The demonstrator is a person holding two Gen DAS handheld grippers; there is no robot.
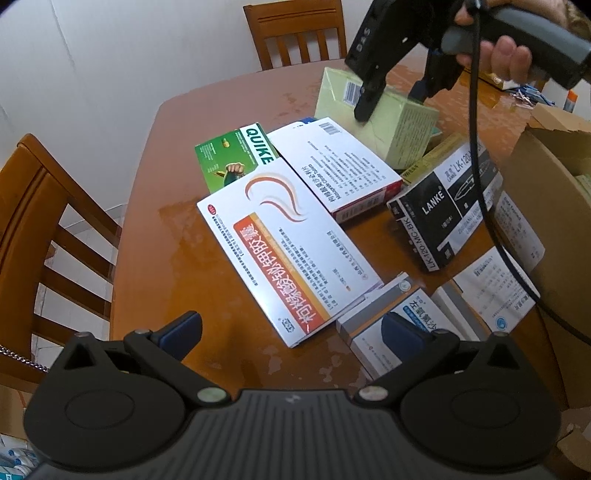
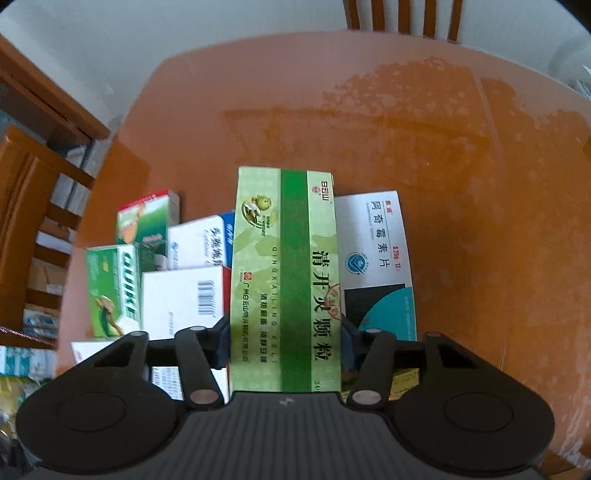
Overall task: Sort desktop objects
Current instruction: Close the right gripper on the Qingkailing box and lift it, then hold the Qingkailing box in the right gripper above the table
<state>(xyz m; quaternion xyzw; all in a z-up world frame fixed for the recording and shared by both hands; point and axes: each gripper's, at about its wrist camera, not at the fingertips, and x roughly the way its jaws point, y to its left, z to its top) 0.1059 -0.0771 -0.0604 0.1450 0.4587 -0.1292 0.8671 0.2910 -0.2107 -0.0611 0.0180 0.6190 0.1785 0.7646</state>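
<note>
My right gripper [image 2: 284, 343] is shut on a light green medicine box [image 2: 284, 280] and holds it above the pile; the same gripper [image 1: 391, 99] and box [image 1: 391, 122] show at the top of the left wrist view. My left gripper [image 1: 291, 332] is open and empty, low over the table's near side. Just ahead of it lies a white box with an orange band [image 1: 291, 254]. A small grey and white box [image 1: 384, 321] lies by its right finger.
On the brown table [image 1: 207, 147] lie a green QUIKE box [image 1: 236, 155], a white barcode box [image 1: 340, 166] and a black LANKE box [image 1: 447, 206]. An open cardboard carton [image 1: 546, 206] stands at the right. Wooden chairs stand at the left [image 1: 40, 236] and the far side [image 1: 295, 33].
</note>
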